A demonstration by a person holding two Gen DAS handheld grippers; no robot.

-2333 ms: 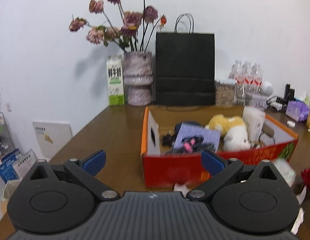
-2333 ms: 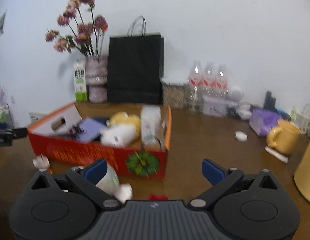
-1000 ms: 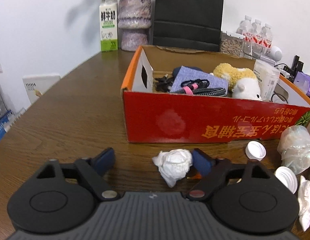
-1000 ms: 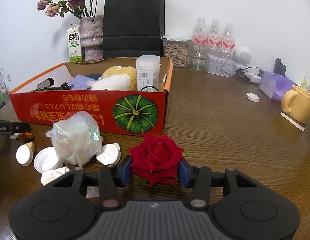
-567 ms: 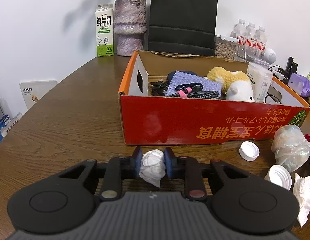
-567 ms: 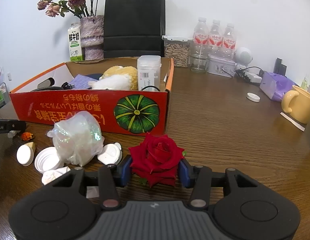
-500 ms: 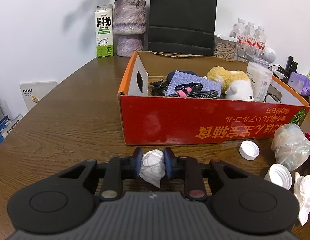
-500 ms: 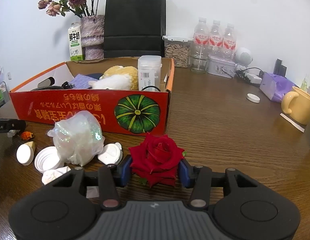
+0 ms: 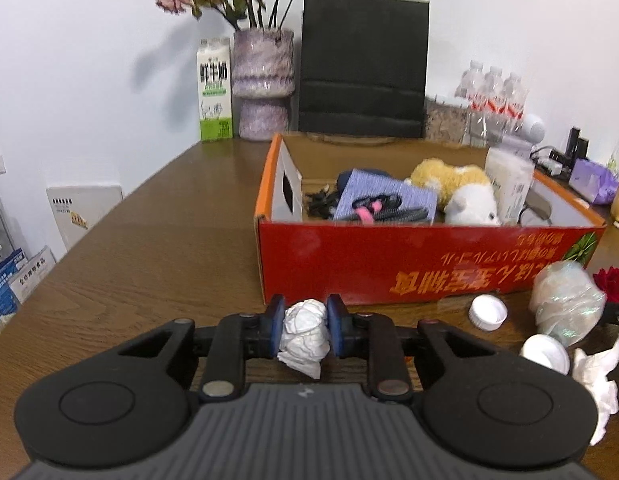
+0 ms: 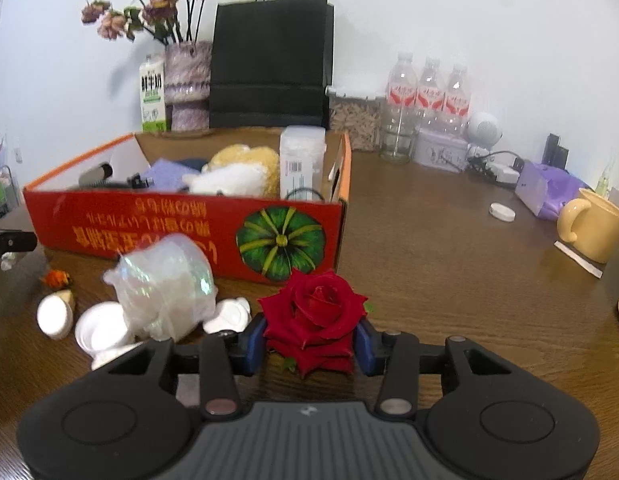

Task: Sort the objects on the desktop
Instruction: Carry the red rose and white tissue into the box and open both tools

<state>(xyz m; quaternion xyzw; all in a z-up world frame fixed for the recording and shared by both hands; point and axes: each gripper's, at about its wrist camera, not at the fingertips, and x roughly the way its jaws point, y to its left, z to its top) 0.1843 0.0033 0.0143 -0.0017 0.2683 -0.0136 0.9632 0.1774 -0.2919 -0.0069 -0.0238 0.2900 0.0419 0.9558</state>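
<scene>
My left gripper (image 9: 305, 316) is shut on a crumpled white paper ball (image 9: 303, 332), held just above the wooden table in front of the red cardboard box (image 9: 389, 256). My right gripper (image 10: 309, 340) has a red rose (image 10: 315, 308) between its blue pads, which press on the petals as the jaws close further. The rose sits near the box's right corner with the pumpkin picture (image 10: 281, 240). The box holds a plush toy (image 9: 465, 196), a purple notebook (image 9: 389, 196), cables and a white container (image 10: 301, 160).
Between the grippers lie a clear plastic wrap bundle (image 10: 165, 292), white bottle caps (image 9: 487, 312) and a crumpled tissue (image 9: 597, 376). At the back stand a vase (image 9: 263, 80), milk carton (image 9: 215, 92), black paper bag (image 9: 363, 64) and water bottles (image 10: 429, 96). A yellow mug (image 10: 593, 224) is far right.
My left gripper went from open around the paper ball to shut on it, then rose slightly with it. The right gripper stayed in place around the rose.
</scene>
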